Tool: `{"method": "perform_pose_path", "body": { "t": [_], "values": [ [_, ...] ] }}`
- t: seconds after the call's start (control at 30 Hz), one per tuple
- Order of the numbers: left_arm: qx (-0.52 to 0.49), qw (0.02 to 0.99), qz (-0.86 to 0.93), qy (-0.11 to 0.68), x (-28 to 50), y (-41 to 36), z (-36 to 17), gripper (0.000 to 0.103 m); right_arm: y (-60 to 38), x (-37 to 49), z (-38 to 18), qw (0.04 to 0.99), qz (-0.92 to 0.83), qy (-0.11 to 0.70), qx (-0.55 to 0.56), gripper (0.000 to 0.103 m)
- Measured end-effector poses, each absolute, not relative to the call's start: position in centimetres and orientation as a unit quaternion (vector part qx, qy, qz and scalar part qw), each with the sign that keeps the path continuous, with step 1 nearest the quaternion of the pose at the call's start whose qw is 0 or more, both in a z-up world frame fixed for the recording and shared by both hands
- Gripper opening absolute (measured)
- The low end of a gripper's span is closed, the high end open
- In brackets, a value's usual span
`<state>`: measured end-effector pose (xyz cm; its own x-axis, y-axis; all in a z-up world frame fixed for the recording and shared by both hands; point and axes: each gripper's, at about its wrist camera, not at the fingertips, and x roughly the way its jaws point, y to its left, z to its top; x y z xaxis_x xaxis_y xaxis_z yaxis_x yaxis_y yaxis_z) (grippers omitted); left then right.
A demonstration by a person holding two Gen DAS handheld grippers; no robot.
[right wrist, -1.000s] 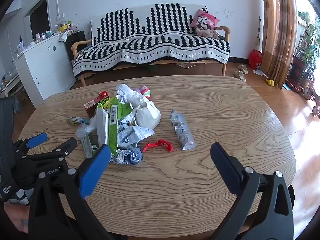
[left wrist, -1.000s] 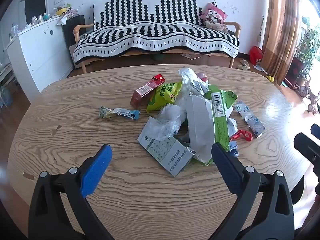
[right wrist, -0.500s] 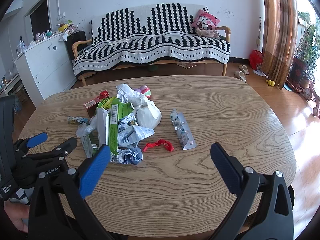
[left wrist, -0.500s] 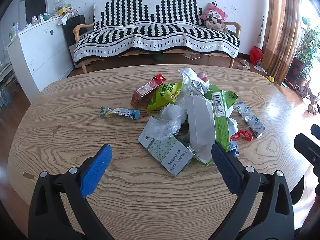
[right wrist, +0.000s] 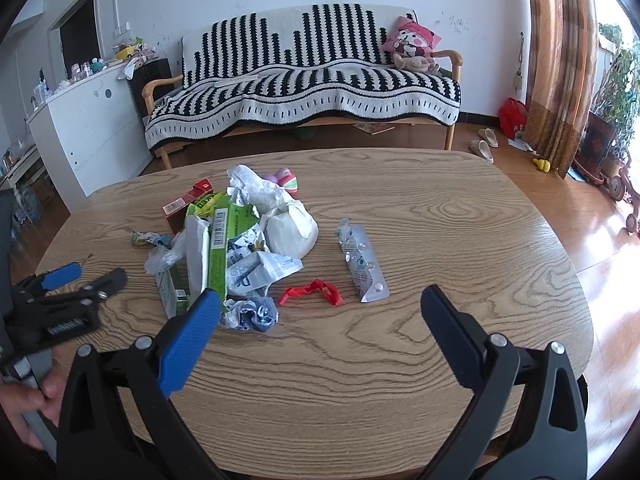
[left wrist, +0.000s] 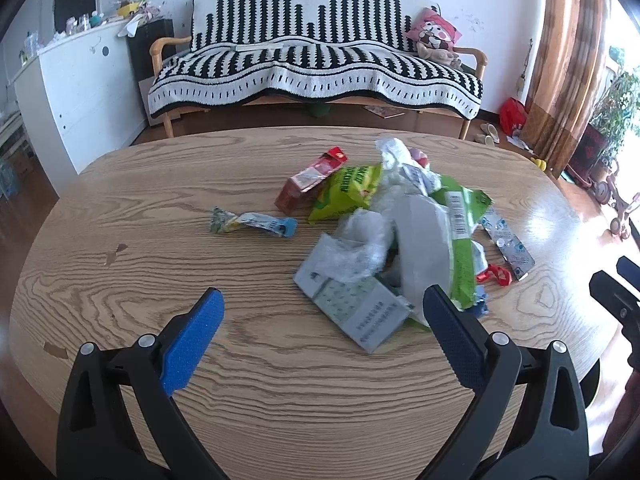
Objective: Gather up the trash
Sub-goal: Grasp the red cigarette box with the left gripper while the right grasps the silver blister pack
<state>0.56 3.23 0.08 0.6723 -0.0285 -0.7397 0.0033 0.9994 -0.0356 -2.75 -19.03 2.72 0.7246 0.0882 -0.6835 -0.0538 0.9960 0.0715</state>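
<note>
A heap of trash lies on the oval wooden table [left wrist: 160, 184]: a grey-green carton [left wrist: 354, 302], a green box with a barcode [left wrist: 460, 232], crumpled clear plastic [left wrist: 362, 240], a yellow-green snack bag [left wrist: 352, 190], a red box [left wrist: 310, 178], a small blue wrapper [left wrist: 252, 222], a silver blister strip [right wrist: 362, 260], a red scrap [right wrist: 310, 290], a white wad [right wrist: 290, 230] and a blue crumpled wrapper [right wrist: 252, 312]. My left gripper [left wrist: 320, 320] hangs open just short of the carton. My right gripper [right wrist: 318, 314] stands open near the red scrap.
A striped-blanket sofa [left wrist: 312, 68] stands beyond the table, a white cabinet [left wrist: 80, 92] at the left, curtains [right wrist: 560, 60] and plants at the right. A hand [right wrist: 28, 404] holds the left gripper at the lower left of the right wrist view.
Both grippers have stayed open and almost still. The trash heap has not shifted.
</note>
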Motion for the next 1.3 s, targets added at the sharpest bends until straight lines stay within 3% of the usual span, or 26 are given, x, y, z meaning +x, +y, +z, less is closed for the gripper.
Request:
{"method": "perform_pose_path", "body": {
  "t": [0.37,0.73,0.83,1.0,1.07,1.1,1.23,1.3],
  "values": [
    [0.046,0.903,-0.004,0.426,6.3,9.8,-1.4,0.097,-22.2,2.9,-0.9,0.908,0.051,0.415,0.006,0.097],
    [0.098,0.883,-0.029,0.458,15.3,7.4,-5.2,0.097,-23.0,8.8,-5.9,0.884,0.045,0.466,0.002,0.09],
    [0.096,0.88,-0.031,0.464,16.6,7.4,-6.2,0.097,-23.1,10.0,-6.9,0.88,0.042,0.474,0.004,0.083],
    [0.111,0.886,-0.039,0.448,17.4,6.3,-6.3,0.096,-23.4,11.6,-7.9,0.873,0.043,0.485,0.032,0.061],
    [0.112,0.887,-0.042,0.445,17.8,6.1,-6.3,0.085,-23.3,12.0,-8.3,0.867,0.049,0.494,0.042,0.037],
    [0.113,0.887,-0.045,0.446,18.0,6.0,-6.4,0.081,-23.2,12.0,-8.5,0.865,0.051,0.497,0.044,0.031],
    [0.097,0.882,-0.055,0.458,18.4,6.0,-6.4,0.027,-23.1,11.4,-7.3,0.875,0.053,0.479,0.041,0.03],
    [0.089,0.885,-0.049,0.453,18.2,6.2,-6.1,0.025,-23.2,11.1,-6.4,0.882,0.05,0.468,0.042,0.03]
  ]
}}
